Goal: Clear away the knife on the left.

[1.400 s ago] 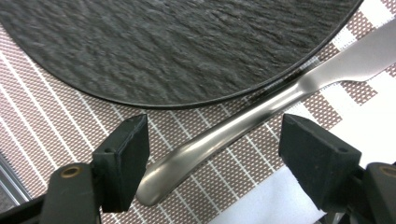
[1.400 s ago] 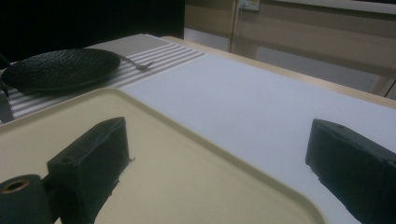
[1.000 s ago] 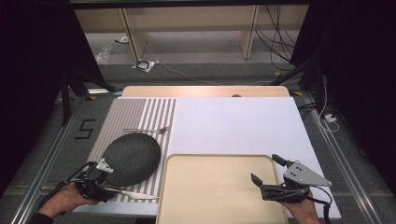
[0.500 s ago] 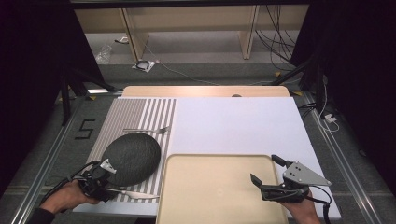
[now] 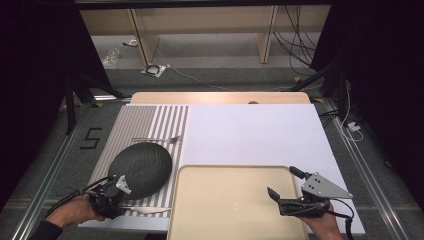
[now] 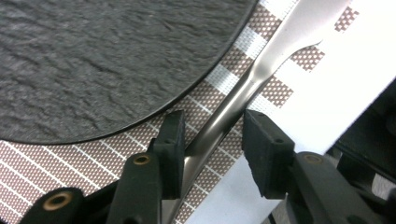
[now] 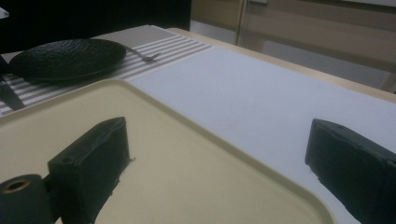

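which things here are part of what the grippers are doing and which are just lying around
In use: left gripper, fingers closing around the knife; not clearly gripped yet.
Lying about: plate, fork, tray, striped mat, right gripper open over the tray.

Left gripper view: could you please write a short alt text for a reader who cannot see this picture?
The left gripper has just been closing its two black jaws around the shiny metal handle of a utensil, with a gap showing beside the right jaw. The utensil lies on a striped placemat, just beside the rim of a dark textured plate.
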### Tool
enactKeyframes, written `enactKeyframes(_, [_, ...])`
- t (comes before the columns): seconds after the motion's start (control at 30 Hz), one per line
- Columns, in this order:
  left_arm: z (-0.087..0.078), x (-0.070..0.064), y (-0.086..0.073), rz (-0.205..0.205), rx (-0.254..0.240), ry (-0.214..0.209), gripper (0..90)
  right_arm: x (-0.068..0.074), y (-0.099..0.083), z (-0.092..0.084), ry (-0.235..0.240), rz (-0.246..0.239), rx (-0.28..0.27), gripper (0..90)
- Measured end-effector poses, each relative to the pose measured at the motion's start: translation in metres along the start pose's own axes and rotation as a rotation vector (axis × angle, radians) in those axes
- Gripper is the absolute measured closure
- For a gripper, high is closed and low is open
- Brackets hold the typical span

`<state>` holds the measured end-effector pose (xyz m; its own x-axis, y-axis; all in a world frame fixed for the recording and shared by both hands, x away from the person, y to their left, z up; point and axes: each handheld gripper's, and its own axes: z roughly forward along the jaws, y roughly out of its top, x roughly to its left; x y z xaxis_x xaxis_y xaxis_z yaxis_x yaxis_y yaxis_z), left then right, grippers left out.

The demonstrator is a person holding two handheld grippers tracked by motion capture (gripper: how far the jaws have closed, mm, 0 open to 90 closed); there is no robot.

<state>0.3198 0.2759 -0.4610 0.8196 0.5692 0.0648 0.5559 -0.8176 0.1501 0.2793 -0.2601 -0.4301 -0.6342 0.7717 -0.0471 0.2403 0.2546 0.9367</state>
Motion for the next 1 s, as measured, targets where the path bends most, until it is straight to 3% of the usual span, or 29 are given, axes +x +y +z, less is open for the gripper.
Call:
enactKeyframes(0.03, [0.0, -0.002, 0.002, 0.032, 0.012, -0.004, 61.9, 0.0, 0.0, 0.0, 0.001, 0.001, 0.006, 7.2])
enactKeyframes(0.37, [0.0, -0.01, 0.005, 0.107, 0.029, -0.007, 76.2, 0.0, 0.0, 0.0, 0.006, -0.008, 0.021, 7.3])
enactKeyframes(1.0, [0.0, -0.014, 0.007, 0.127, 0.049, 0.015, 78.6, 0.002, -0.001, 0.002, 0.021, -0.013, 0.039, 7.4])
